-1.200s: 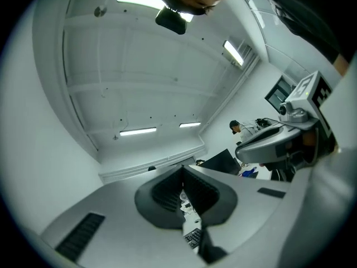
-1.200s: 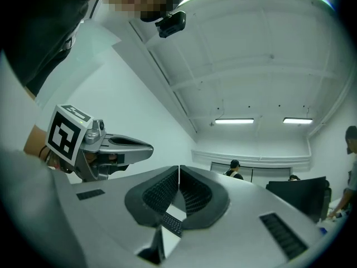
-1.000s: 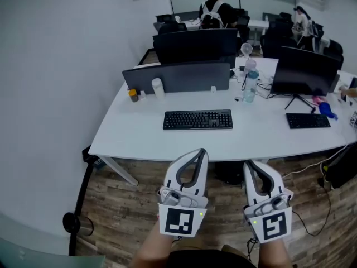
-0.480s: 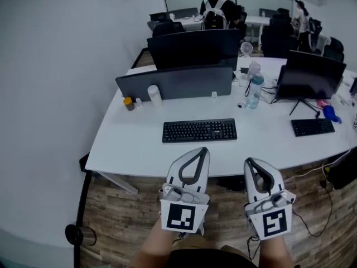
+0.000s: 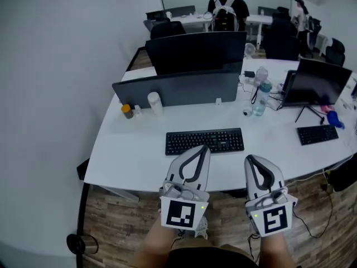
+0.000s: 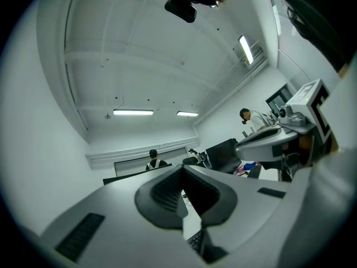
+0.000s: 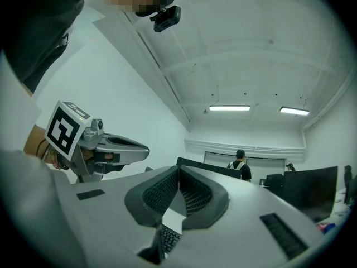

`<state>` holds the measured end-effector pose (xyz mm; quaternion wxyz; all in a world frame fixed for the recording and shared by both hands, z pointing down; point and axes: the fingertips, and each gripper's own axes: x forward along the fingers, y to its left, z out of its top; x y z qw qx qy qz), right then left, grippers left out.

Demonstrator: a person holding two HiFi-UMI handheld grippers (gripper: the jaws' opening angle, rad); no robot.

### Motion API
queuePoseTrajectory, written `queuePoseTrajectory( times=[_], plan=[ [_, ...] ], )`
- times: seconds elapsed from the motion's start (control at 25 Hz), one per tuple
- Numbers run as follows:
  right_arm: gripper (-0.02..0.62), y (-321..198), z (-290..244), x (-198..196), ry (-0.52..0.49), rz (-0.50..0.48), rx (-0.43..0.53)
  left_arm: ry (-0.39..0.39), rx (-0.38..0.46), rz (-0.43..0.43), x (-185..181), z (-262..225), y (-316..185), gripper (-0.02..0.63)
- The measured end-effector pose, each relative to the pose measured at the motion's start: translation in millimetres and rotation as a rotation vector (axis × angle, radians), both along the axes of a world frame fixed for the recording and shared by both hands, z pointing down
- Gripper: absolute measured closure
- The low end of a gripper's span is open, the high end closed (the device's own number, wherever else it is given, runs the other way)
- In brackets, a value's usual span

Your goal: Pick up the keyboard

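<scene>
1. The left white two-jaw gripper (image 5: 202,149) has its jaws pressed together with nothing between them. Its own view shows the ribbed dark pads meeting at the tip.
2. The right white two-jaw gripper (image 5: 249,158) is likewise closed and empty. It is held just beside the left one, the two pointing the same way, each with its square-marker cube toward the person.
3. Both grippers hang over the near edge of the long white desk (image 5: 131,149). In the head view the left tip overlaps the front edge of the flat black computer keyboard (image 5: 204,141), while the right tip sits just off its right front corner. In both gripper views the keys show below the closed jaws, apart from them.
4. The keyboard lies flat on the desk, in front of a dark grey divider panel (image 5: 175,88).
5. A white cylindrical cup (image 5: 155,103) and a small amber jar (image 5: 127,111) stand at the panel's left end, and a clear water bottle (image 5: 259,102) stands at its right end.
6. Further right are a black monitor on a tripod stand (image 5: 322,82) and a second, smaller black keyboard (image 5: 318,134).
7. At the far desks a person wearing a backpack (image 5: 226,10) faces away.
</scene>
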<state>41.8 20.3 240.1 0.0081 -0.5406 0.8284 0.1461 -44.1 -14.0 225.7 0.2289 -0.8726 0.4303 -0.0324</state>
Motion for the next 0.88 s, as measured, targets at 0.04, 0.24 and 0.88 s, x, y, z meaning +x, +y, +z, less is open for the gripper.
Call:
queuePoseTrajectory(
  times=[0.04, 0.24, 0.88],
  plan=[
    [0.563, -7, -2, -5, 0.011, -0.005, -0.001, 0.004, 0.001, 0.001, -4, -1, -7, 0.598],
    [0.563, -38, 0, -25, 0.010, 0.001, 0.005, 0.011, 0.007, 0.008, -23, -3, -35, 0.597],
    [0.563, -111, 25, -44, 0.068, 0.023, -0.073, 0.017, -0.017, 0.031, -46, 15, -92, 0.597]
  ],
)
